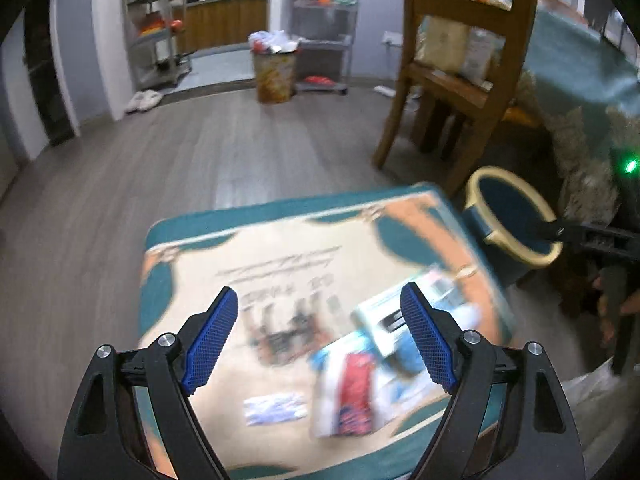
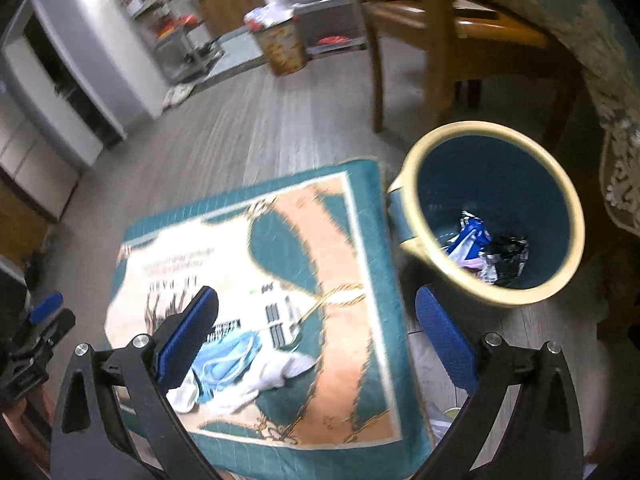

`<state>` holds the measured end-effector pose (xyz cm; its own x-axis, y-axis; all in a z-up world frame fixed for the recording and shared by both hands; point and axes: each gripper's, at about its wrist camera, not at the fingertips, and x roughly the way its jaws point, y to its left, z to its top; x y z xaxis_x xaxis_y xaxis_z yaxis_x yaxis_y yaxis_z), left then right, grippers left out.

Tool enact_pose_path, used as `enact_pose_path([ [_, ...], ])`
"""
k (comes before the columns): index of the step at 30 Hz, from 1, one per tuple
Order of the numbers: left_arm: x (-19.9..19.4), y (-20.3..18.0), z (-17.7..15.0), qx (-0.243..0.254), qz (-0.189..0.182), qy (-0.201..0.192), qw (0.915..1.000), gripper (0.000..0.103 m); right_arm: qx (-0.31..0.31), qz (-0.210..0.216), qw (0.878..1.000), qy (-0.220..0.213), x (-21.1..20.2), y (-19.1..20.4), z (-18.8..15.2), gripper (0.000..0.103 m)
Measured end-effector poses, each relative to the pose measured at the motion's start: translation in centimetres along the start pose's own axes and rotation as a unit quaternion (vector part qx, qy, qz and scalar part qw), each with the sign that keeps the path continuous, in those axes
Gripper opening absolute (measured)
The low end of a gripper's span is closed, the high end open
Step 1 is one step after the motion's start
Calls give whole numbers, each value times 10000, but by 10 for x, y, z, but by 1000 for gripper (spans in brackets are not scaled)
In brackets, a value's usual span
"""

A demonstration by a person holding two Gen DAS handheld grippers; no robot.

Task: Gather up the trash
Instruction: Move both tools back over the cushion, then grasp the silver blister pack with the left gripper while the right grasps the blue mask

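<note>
Some trash (image 2: 486,248) already lies in the bin (image 2: 416,160); wrappers (image 1: 352,388), a mask (image 2: 228,364) and what looks like tissue remain on the mat (image 2: 360,280). Both grippers, left (image 1: 320,340) and right (image 2: 328,336), hang open and empty.

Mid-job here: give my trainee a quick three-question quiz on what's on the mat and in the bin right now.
1. True or false: the bin already holds some trash.
2. Which item lies on the mat near the right gripper? A) blue face mask B) glass bottle C) banana peel
3. Fill in: both grippers' jaws are ____, with nothing gripped.

Key: 1 true; 2 A, the blue face mask; 3 open, the left gripper too.
</note>
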<state>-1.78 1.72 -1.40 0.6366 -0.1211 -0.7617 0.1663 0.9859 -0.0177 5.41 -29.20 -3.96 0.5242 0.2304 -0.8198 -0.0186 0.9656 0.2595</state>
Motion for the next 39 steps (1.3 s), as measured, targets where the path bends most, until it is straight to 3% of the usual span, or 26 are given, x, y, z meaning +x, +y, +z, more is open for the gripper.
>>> enact_pose_path([
  [2, 5, 10, -15, 105, 226, 139, 9996, 84, -177, -52, 9998, 41, 7, 16, -10, 97],
  [11, 33, 58, -69, -138, 418, 914, 9948, 84, -379, 105, 9979, 521, 43, 60, -42, 97],
  [18, 52, 67, -89, -336, 213, 1384, 9896, 84, -743, 262, 9901, 1161, 78, 89, -64, 64],
  [31, 93, 38, -100, 89, 10, 1917, 9814, 83, -1102, 257, 9820, 1511, 110, 110, -70, 58],
  [34, 101, 35, -100, 151, 50, 1998, 9797, 80, -1191, 222, 9811, 1512, 115, 113, -68, 39],
  [37, 106, 31, -98, 312, 152, 2023, 9787, 68, -1324, 243, 9800, 1464, 113, 116, -65, 20],
  [39, 106, 30, -94, 302, 162, 1985, 9795, 63, -1292, 357, 9813, 1384, 109, 117, -60, 14],
])
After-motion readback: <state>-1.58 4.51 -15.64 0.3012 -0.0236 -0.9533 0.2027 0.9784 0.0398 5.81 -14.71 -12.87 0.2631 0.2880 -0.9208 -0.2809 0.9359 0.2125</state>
